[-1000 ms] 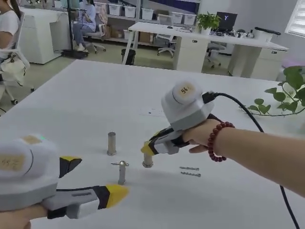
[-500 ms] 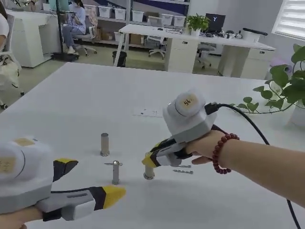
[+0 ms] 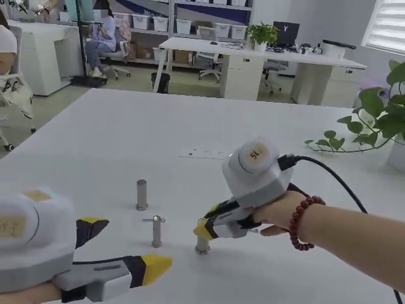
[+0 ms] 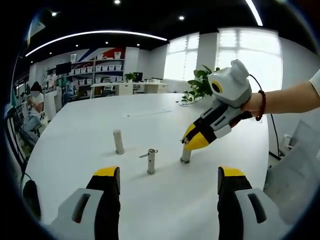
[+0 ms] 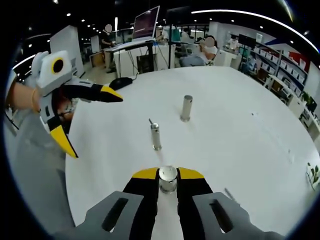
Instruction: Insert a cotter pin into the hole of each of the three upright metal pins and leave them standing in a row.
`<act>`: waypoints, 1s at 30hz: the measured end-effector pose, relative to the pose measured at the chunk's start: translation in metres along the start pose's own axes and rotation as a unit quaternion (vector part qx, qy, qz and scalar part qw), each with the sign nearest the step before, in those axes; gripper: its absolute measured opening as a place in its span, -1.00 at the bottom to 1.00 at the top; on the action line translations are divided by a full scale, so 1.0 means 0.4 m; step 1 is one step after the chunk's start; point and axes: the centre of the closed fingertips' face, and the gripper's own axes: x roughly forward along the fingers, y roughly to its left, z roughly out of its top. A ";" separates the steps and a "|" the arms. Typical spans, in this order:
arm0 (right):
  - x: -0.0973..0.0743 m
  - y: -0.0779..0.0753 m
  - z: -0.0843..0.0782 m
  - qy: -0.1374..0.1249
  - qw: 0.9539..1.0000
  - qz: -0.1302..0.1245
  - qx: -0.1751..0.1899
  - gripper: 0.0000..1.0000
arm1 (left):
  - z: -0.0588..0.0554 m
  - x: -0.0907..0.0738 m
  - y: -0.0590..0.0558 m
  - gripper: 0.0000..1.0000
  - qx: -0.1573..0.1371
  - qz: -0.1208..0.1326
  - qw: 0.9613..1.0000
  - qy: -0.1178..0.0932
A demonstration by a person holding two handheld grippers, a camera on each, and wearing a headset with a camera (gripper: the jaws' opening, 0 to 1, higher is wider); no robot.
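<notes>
Firmly, the right gripper (image 3: 204, 232), its sticker (image 3: 256, 152) seemingly reading 54, pinches a metal pin (image 3: 202, 246); left gripper (image 3: 126, 243) gapes.

An open-plan office, with something of a lab about it. Beyond the broad white surface (image 3: 126, 126) stand long white desks (image 3: 266, 54) with a monitor (image 3: 286, 31) and swivel chairs (image 3: 207, 60). There are shelves of storage bins (image 3: 183, 24) (all alike, pale), a potted plant (image 3: 262, 30), window blinds (image 3: 387, 25) and a seated person (image 3: 101, 38). Strip lights (image 4: 100, 35) run overhead.
</notes>
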 end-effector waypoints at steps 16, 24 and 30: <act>0.019 0.005 -0.017 -0.001 1.000 0.004 -0.007 -0.74 | -0.004 -0.006 -0.006 0.59 0.014 0.001 1.000 0.003; 0.022 0.005 -0.016 -0.007 1.000 0.008 -0.006 -0.74 | -0.005 -0.005 -0.004 0.57 0.014 0.002 1.000 0.004; 0.020 0.014 -0.018 -0.017 0.999 0.027 -0.010 -0.72 | -0.010 -0.004 -0.006 0.55 0.012 0.001 1.000 0.006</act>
